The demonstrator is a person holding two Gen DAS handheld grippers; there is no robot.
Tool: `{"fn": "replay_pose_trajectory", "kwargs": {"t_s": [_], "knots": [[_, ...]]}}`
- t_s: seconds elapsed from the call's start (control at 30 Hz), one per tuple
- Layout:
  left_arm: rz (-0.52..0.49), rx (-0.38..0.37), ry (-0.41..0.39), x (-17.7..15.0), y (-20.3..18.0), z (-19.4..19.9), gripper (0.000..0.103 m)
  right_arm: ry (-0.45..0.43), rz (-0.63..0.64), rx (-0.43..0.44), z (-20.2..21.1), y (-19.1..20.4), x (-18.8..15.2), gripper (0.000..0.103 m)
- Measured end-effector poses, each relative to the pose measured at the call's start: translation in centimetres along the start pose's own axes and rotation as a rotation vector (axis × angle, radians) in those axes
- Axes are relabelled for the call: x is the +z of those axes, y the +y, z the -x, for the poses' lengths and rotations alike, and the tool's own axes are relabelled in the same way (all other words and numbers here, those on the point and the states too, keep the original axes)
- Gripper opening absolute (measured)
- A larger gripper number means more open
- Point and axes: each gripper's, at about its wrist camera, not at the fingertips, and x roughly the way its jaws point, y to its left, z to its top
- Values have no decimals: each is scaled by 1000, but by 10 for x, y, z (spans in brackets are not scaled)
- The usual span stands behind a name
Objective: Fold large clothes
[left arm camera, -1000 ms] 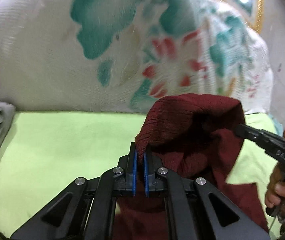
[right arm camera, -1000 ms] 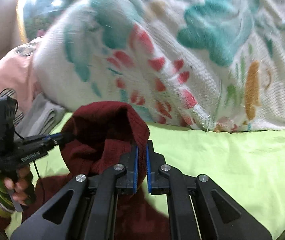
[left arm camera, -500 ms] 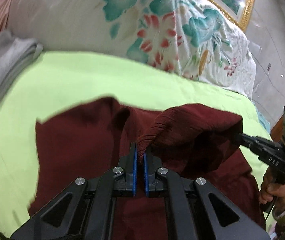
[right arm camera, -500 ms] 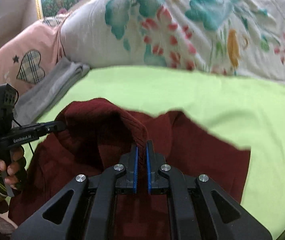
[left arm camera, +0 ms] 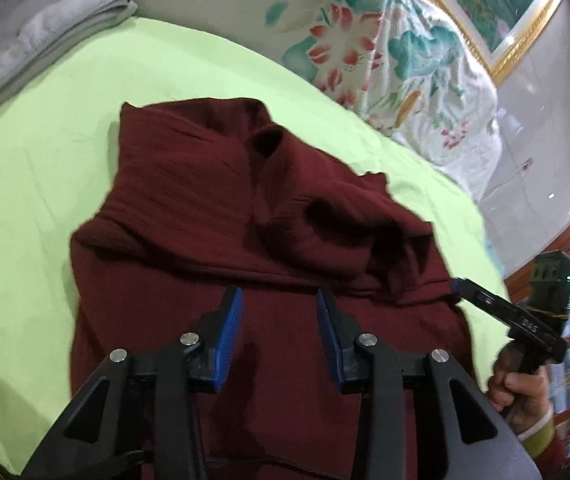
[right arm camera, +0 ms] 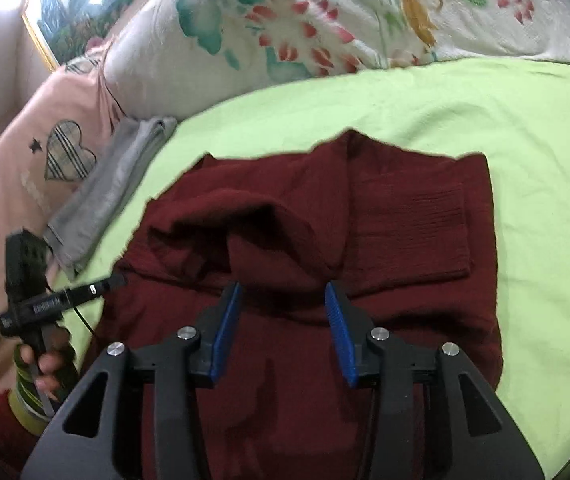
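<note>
On the lime-green bed sheet (left arm camera: 45, 184), with a floral quilt (right arm camera: 325, 20) and framed picture (left arm camera: 497, 4) beyond, the maroon sweater (left arm camera: 213, 216) lies part-folded, while left claw (left arm camera: 280, 314) and right claw (right arm camera: 283, 310) have just been opening, empty.

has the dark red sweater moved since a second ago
Yes. The dark red sweater, earlier lifted in front of the floral quilt, now lies on the green sheet; both claws' jaws have just been opening, nothing between them.

Sheet (right arm camera: 465, 120) free, pillows (right arm camera: 285, 20) behind
</note>
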Motion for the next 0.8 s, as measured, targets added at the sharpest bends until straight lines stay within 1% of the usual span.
{"fn": "replay_pose_trajectory", "kwargs": {"t_s": [0.07,0.1,0.17,0.23,0.33,0.37,0.4,0.43,0.47,0.5,0.57,0.63,0.67,0.73,0.77,0.8], "knots": [[-11,-40,15,2,-9,-3,37,-15,73,-10,-5,16,14,47],[-26,-49,20,3,-15,-5,37,-17,120,-23,-9,25,21,55],[-53,-62,27,7,-27,-12,37,-6,237,-25,-24,47,38,67],[-72,-84,41,11,-35,-20,37,5,336,-19,-38,59,50,68],[-85,-127,80,18,-40,-36,37,111,438,-17,-71,66,60,68],[-95,-128,95,20,-42,-42,37,135,456,-20,-78,65,61,68],[-110,-132,112,21,-44,-48,37,148,467,-24,-85,62,62,65],[-123,-134,128,22,-45,-54,37,154,466,-25,-90,59,63,58],[-136,-133,147,23,-47,-61,37,165,453,-14,-93,54,64,29],[-145,-131,163,24,-48,-67,37,171,429,-2,-95,50,67,8],[-166,-116,192,27,-52,-83,37,130,358,34,-86,42,76,8],[-182,-100,193,38,-57,-93,37,43,311,120,-61,41,86,8],[-187,-91,179,47,-60,-95,37,1,308,160,-48,43,90,8],[-175,-61,126,67,-61,-95,37,-68,347,202,-21,52,93,8],[-154,-47,91,79,-59,-92,37,-83,372,211,-12,55,91,8],[-133,-41,59,89,-56,-89,37,-79,392,219,-6,58,86,8]]}}
